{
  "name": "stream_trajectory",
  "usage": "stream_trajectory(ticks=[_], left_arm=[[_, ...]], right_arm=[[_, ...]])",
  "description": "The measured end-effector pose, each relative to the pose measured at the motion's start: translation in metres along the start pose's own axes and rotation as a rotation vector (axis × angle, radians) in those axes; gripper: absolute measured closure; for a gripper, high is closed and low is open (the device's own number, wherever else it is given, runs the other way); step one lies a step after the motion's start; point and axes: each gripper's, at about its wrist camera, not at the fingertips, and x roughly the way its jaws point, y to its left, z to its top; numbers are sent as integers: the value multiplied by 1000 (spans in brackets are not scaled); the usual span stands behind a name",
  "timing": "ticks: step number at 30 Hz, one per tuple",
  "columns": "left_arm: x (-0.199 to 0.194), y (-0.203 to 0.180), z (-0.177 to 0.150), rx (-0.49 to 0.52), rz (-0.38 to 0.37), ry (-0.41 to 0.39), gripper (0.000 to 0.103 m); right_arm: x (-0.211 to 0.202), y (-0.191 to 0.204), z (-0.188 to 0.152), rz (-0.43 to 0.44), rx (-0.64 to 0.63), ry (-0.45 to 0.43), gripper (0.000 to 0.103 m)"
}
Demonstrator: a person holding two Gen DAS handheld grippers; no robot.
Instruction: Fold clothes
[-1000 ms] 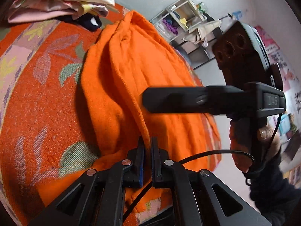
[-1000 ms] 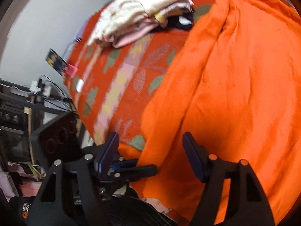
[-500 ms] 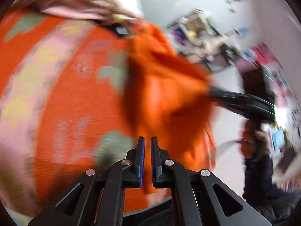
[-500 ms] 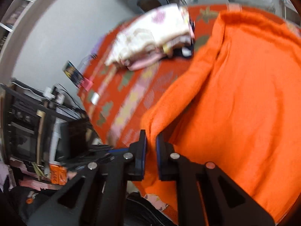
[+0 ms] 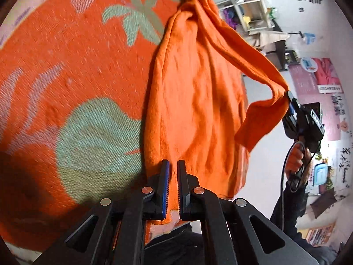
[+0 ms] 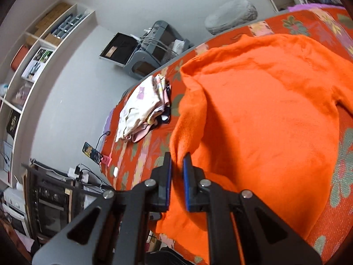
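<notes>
An orange knit sweater (image 5: 194,92) lies partly on the bed and is lifted at its near edge. My left gripper (image 5: 173,165) is shut on the sweater's near hem. My right gripper (image 6: 177,163) is shut on another part of the hem, and the sweater (image 6: 264,121) spreads beyond it over the bed. In the left wrist view the right gripper (image 5: 291,101) holds its corner raised at the right, off the bed's side.
The bed has an orange flowered cover (image 5: 72,70). A pile of folded clothes (image 6: 141,108) sits at the bed's far left. A phone (image 6: 91,152) on a pink stand is at the bed's edge. Shelves (image 6: 33,50) line the wall.
My right gripper was open a second ago and has shut on the sweater's hem. Both grippers have lifted the near edge, and the right one has pulled its corner out to the side.
</notes>
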Motion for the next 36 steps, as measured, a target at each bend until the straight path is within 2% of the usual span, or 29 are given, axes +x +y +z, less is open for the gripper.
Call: stream_trajectory(ticks=[6, 11, 14, 16, 19, 22, 25, 28, 32, 36], left_arm=[[6, 7, -19, -28, 31, 66, 101], [-1, 10, -31, 15, 49, 62, 101], [-14, -1, -39, 53, 8, 44, 103], [-26, -19, -45, 112, -31, 25, 103], [-45, -61, -57, 264, -40, 1, 103], [-37, -92, -62, 335, -57, 48, 103], [-19, -102, -68, 373, -19, 101, 103], [-21, -91, -63, 308, 64, 57, 103], [-66, -57, -38, 175, 173, -123, 103], [-79, -28, -23, 93, 250, -156, 103]], right_arm=[[6, -1, 8, 23, -24, 23, 93], [8, -4, 10, 18, -43, 35, 93], [3, -12, 12, 36, -3, 28, 93], [-6, -14, 16, 73, 25, 8, 93], [-30, -8, 22, 121, 25, -46, 93], [-61, -9, 27, 131, 22, -121, 93], [-85, -29, 31, 102, 60, -178, 93], [-96, -55, 35, 73, 117, -217, 93], [-101, -80, 36, 64, 170, -244, 93], [-100, -90, 36, 79, 188, -244, 93]])
